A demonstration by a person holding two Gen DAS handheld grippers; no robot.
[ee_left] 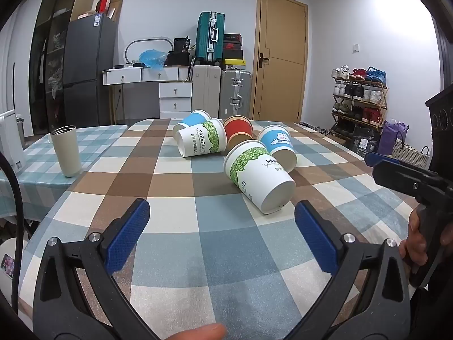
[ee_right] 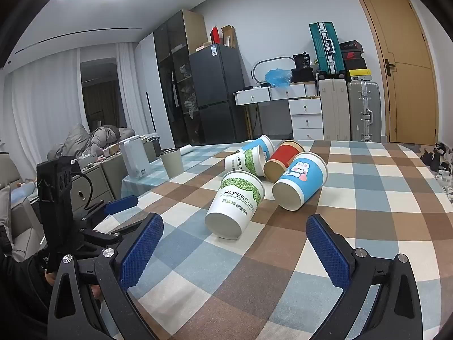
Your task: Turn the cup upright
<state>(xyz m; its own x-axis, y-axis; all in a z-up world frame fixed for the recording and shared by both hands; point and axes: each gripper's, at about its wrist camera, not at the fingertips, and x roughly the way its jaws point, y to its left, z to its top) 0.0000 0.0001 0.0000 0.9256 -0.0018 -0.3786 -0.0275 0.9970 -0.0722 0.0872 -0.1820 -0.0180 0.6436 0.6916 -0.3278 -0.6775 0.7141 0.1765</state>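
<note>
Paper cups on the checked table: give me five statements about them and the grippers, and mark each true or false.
1. All five paper cups lie on their sides. True: the nearest green-leaf cup, the bunny cup, the red cup, the far green-leaf cup and the far blue cup are all tipped over.
2. The left gripper holds a cup. False: it is open with nothing between its fingers.
3. The right gripper is open. True.
4. The beige tumbler lies on its side. False: it stands upright.
5. The red cup stands upright. False: it lies tipped over.
</note>
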